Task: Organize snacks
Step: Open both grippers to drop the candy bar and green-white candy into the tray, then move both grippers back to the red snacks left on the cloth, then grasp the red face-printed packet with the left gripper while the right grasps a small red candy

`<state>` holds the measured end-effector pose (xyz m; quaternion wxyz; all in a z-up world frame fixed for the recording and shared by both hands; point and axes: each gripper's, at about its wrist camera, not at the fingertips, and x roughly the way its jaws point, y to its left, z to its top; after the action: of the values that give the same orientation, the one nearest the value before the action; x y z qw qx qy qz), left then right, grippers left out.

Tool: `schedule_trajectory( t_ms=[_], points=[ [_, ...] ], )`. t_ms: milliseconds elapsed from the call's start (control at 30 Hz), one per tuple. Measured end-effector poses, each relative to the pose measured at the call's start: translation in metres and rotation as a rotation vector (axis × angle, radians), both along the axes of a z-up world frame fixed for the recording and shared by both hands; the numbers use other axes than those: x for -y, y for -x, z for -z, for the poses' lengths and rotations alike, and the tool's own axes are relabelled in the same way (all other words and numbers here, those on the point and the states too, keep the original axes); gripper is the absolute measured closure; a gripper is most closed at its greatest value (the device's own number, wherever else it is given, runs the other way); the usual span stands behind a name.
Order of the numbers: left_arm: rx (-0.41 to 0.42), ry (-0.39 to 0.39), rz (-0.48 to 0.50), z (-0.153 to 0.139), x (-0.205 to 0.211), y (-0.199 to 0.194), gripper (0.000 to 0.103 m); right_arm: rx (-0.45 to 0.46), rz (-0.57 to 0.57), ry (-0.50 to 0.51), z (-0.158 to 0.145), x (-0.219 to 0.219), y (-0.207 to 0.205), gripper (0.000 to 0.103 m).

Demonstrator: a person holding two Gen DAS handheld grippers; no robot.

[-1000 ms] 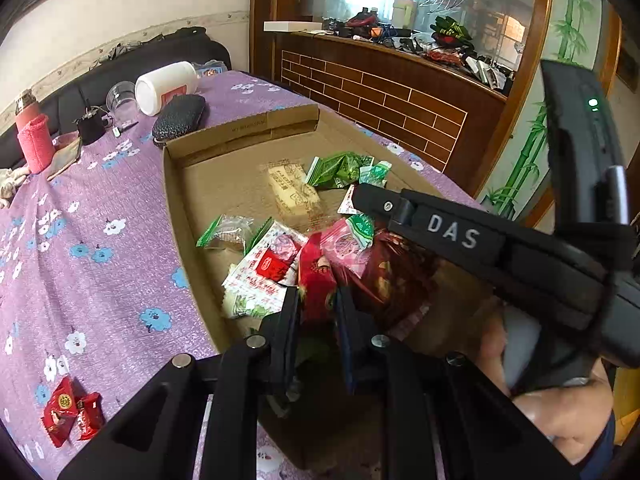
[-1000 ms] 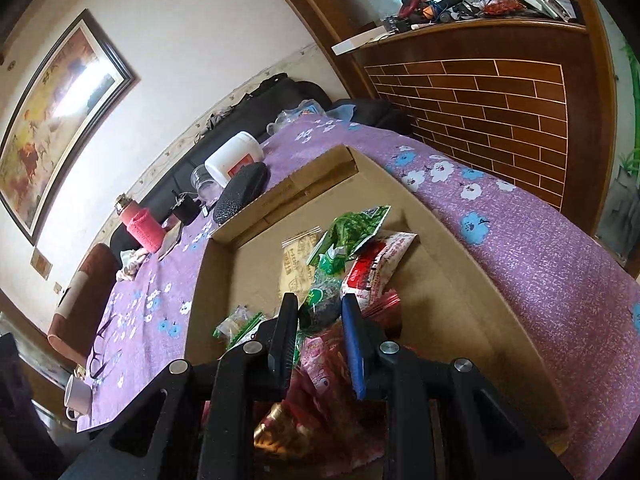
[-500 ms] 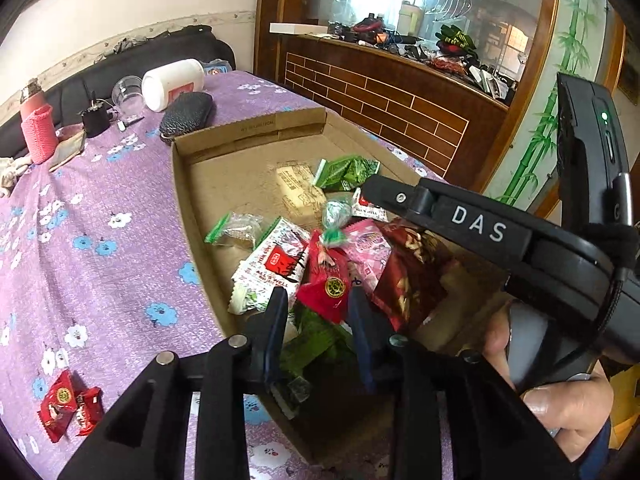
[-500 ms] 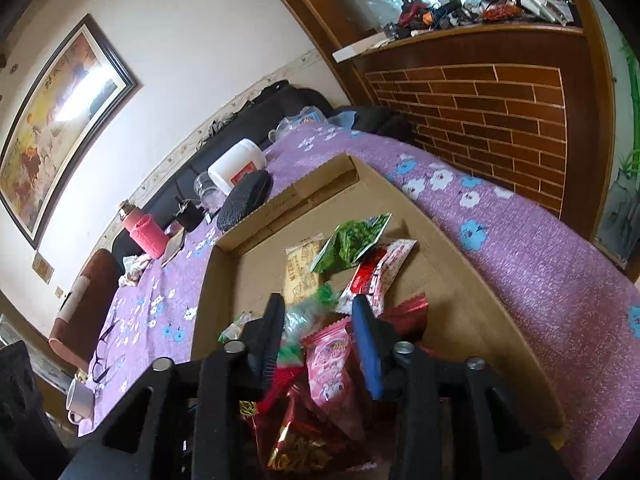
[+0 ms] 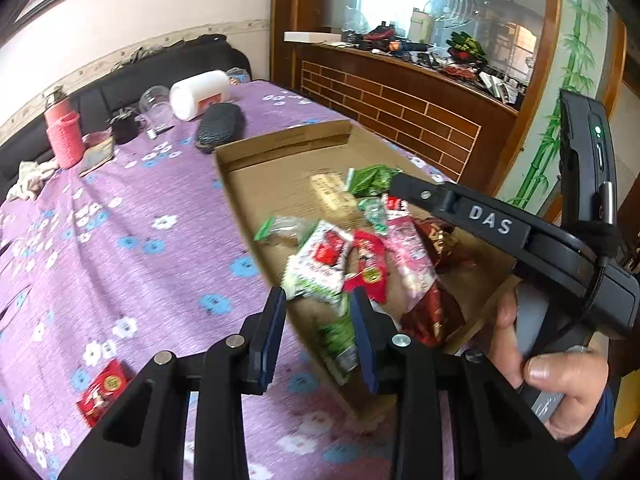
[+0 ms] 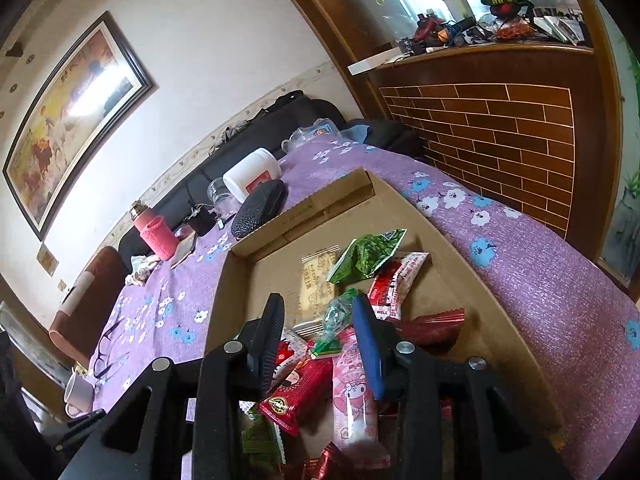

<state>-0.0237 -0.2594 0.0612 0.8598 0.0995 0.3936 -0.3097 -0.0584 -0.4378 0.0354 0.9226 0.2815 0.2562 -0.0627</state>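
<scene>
A shallow cardboard box [image 5: 280,156] lies on the purple flowered tablecloth and holds several snack packets: a white-and-red one [image 5: 320,264], a red one [image 5: 368,268], a pink one [image 5: 412,256] and green ones [image 5: 372,178]. My left gripper [image 5: 318,336] is open and empty over the box's near left rim. My right gripper [image 6: 318,334] is open and empty above the pile, over the small green packet [image 6: 336,316], the pink packet [image 6: 354,396] and the red packet [image 6: 296,392]. Two red packets [image 5: 104,390] lie on the cloth outside the box.
At the table's far end stand a white jar [image 5: 200,94], a glass [image 5: 154,104], a black case [image 5: 220,128] and a pink bottle [image 5: 64,136]. A brick-patterned wooden counter [image 5: 400,112] runs along the right. Glasses [image 6: 106,354] and a mug [image 6: 80,394] sit at the left.
Both grippers have opened and drawn back. The packets they held between their fingers now lie in the box. The left gripper has shifted left toward the box's rim.
</scene>
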Motion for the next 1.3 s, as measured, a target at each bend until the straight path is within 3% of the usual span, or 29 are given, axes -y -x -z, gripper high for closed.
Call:
schedule_trajectory(
  t_ms=[233, 333, 500, 700, 1000, 1033, 1100, 1300],
  points=[
    [-0.017, -0.019, -0.047, -0.008, -0.063, -0.009, 0.071, 0.013, -0.009, 0.014, -0.002, -0.003, 0.001, 0.065],
    [-0.017, -0.025, -0.086, -0.011, -0.102, -0.012, 0.065, 0.014, -0.013, 0.015, -0.002, -0.004, 0.001, 0.065],
    [-0.001, -0.096, -0.125, 0.000, -0.151, -0.015, 0.065, 0.013, -0.019, 0.022, -0.002, -0.007, 0.000, 0.065],
    [-0.014, -0.178, -0.095, 0.027, -0.158, -0.020, 0.065, 0.013, -0.018, 0.028, -0.002, -0.008, 0.001, 0.065],
    [-0.015, -0.203, -0.130, 0.049, -0.154, -0.044, 0.066, 0.036, -0.038, 0.051, -0.005, -0.014, 0.002, 0.065],
    [-0.012, -0.199, -0.137, 0.050, -0.153, -0.045, 0.067, 0.041, -0.040, 0.055, -0.006, -0.015, 0.002, 0.065],
    [-0.011, -0.184, -0.153, 0.050, -0.153, -0.047, 0.085, 0.049, -0.044, 0.063, -0.007, -0.017, 0.002, 0.065],
    [0.003, -0.148, -0.211, 0.048, -0.164, -0.050, 0.085, 0.056, -0.085, 0.105, -0.019, -0.041, 0.005, 0.065]
  ],
)
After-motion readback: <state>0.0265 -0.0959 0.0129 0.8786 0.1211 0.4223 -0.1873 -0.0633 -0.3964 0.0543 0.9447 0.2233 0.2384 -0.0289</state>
